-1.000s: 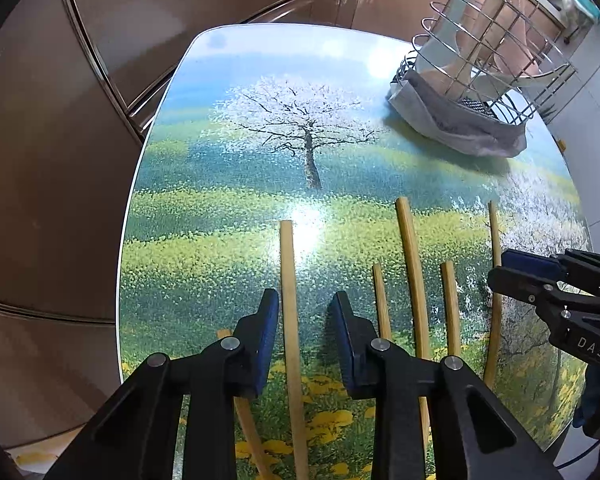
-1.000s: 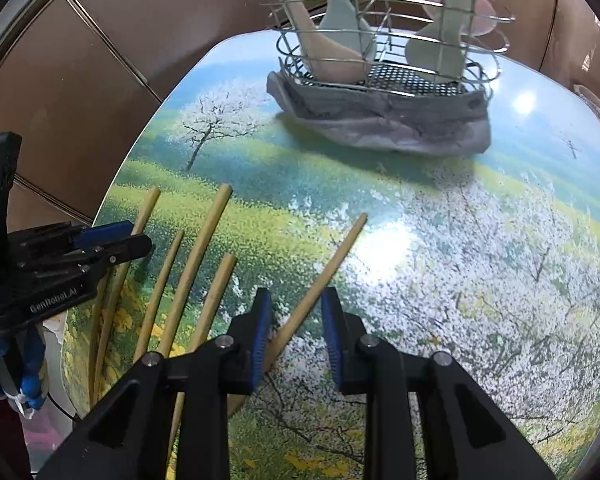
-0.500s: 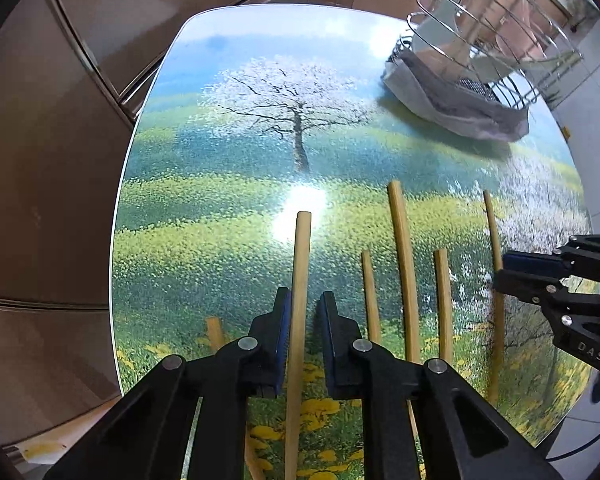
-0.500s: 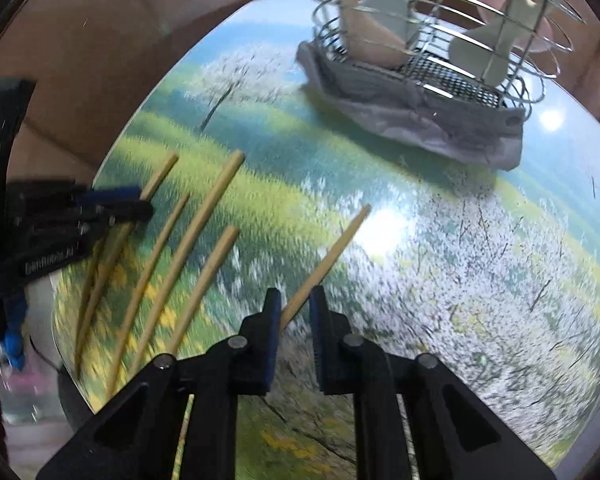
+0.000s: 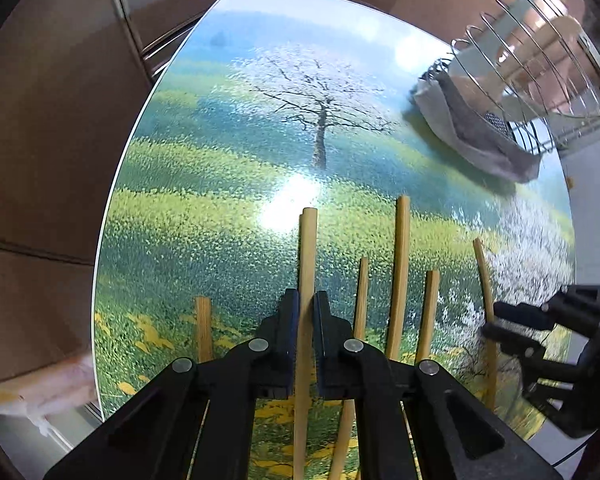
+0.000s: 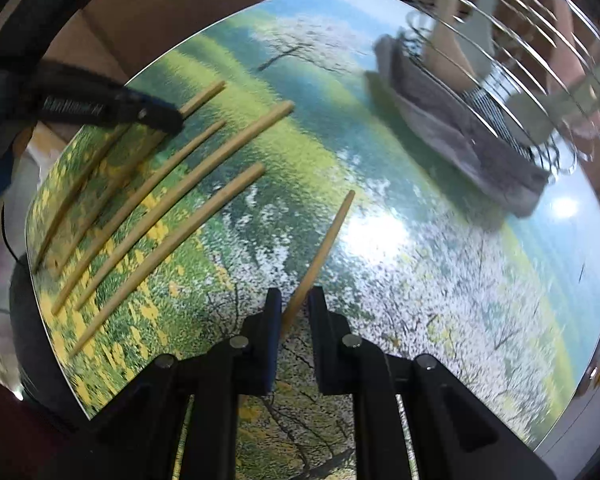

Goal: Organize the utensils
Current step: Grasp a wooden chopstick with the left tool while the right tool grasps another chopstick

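Observation:
Several bamboo chopsticks lie near the front of a table with a printed landscape (image 5: pixel 220 152). My left gripper (image 5: pixel 307 300) is shut on one chopstick (image 5: pixel 307 248), which points away along the fingers. My right gripper (image 6: pixel 294 304) is shut on another chopstick (image 6: pixel 323 244) and holds it above the table, tip pointing away. In the right wrist view, three loose chopsticks (image 6: pixel 172 200) lie at the left, and the left gripper (image 6: pixel 112 110) sits over further ones. A wire utensil basket (image 6: pixel 511 80) with pale utensils stands at the far right on a grey cloth (image 6: pixel 451 132).
The basket (image 5: pixel 539 80) and cloth (image 5: pixel 479 136) also show at the far right in the left wrist view. Loose chopsticks (image 5: pixel 399 272) lie right of my left gripper. The right gripper (image 5: pixel 539 332) shows at the right edge. Brown panels surround the table.
Both grippers have closed, each on its chopstick. The right gripper has lifted and swung with its chopstick toward the basket. The left gripper has moved forward slightly.

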{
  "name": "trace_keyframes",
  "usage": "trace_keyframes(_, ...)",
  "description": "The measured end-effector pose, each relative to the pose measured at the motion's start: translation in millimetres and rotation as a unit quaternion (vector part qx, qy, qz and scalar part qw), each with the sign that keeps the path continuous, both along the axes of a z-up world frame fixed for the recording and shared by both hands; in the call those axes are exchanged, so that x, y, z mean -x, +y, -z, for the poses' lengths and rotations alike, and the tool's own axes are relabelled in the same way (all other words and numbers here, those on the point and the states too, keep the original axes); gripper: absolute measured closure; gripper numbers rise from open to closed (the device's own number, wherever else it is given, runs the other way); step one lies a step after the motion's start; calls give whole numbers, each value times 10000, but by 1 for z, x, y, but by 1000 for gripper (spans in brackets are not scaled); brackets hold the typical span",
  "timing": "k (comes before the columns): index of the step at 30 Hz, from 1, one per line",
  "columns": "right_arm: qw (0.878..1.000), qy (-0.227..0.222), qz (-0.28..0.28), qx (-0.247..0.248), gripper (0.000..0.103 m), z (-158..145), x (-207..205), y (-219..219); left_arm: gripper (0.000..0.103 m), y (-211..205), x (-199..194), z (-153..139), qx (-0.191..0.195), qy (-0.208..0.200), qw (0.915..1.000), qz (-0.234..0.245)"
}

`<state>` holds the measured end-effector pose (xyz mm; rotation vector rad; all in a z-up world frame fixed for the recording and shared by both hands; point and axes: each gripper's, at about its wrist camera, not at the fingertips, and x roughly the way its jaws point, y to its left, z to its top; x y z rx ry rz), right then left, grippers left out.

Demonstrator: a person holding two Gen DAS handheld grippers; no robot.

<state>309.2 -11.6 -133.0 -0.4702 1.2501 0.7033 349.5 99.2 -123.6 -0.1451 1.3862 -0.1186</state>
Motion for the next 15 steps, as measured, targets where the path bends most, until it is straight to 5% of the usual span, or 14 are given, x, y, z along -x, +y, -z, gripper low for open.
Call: trace_keyframes(15,9990,328,282,73,87,7,-11,2,96,-30,10,0,-773,6,9956,523)
